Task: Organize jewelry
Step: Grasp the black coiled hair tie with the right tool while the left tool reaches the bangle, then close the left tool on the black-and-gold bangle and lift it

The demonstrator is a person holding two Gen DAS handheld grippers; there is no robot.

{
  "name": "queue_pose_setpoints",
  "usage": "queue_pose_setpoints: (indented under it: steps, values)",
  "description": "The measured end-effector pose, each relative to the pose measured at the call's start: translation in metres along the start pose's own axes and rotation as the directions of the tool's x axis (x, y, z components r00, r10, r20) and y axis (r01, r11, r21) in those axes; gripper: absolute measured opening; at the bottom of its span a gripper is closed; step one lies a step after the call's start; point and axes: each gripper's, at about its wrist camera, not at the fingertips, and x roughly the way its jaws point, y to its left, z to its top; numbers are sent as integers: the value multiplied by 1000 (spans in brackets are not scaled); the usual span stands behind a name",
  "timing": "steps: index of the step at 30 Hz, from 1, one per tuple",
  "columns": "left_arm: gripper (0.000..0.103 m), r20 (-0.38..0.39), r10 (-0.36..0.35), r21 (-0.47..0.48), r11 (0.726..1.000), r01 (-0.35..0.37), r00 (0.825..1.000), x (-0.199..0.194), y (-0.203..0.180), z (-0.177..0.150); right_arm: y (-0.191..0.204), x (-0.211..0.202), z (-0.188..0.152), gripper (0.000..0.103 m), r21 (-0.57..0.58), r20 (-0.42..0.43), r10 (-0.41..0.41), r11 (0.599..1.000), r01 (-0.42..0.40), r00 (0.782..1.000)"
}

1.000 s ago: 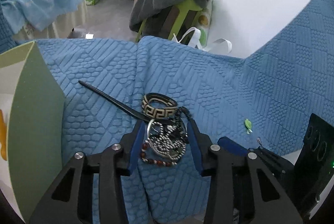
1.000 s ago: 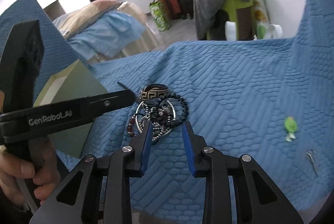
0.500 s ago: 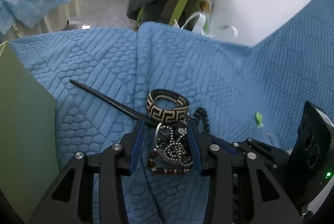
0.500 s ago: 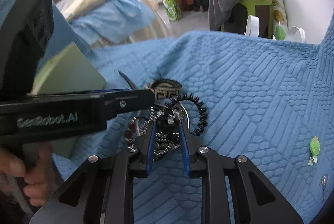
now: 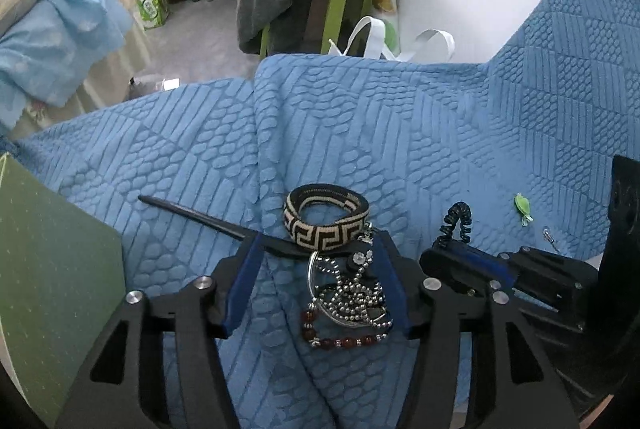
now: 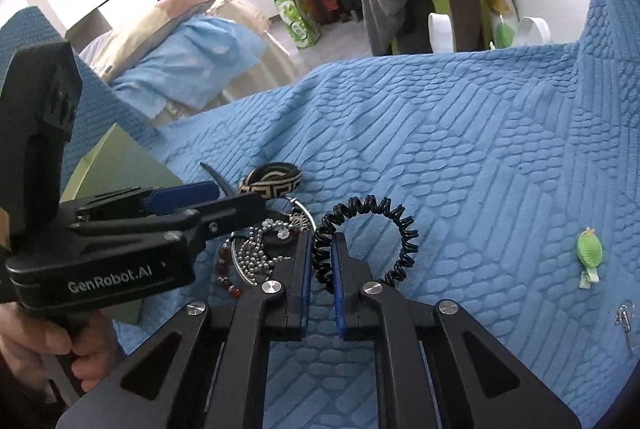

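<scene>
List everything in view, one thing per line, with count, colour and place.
coil bracelet: one, black, on the bedspread, one side pinched by the right tool
patterned bangle: one, black and cream, beyond the jewelry pile
ball chain: one, silver, heaped on a silver ring between the left tool's fingers
bead bracelet: one, dark red, near edge of the pile
hair stick: one, black, lying left of the bangle
green clip: one, green, apart at right
small metal piece: one, silver, near the clip
box: one, green, far left
bedspread: one, blue, under everything
left tool: one, black with blue pads, open around the pile
right tool: one, black with blue pads, shut on the coil bracelet
</scene>
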Motion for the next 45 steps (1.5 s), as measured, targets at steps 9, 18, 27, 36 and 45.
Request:
queue_pose_setpoints:
  steps: [9, 18, 27, 36, 45]
  values:
    - [57, 19, 1, 16, 1000, -1, 1000, 10, -2, 7, -2, -2, 1, 8, 9, 3, -25, 1000, 25, 1000]
    - [40, 15, 14, 52, 999, -15, 1000, 21, -13, 2, -5, -1, 4, 8, 14, 0, -56, 998, 56, 998]
    - [0, 50, -5, 32, 999, 3, 999, 12, -7, 0, 1, -11, 7, 8, -1, 25, -78, 997, 78, 997]
    - [0, 34, -27, 35, 999, 25, 999, 7, -5, 3, 4, -14, 6, 8, -1, 33, -97, 995, 97, 995]
    - [63, 22, -51, 0, 999, 51, 998, 19, -7, 18, 2, -5, 7, 8, 12, 15, -102, 995, 102, 995]
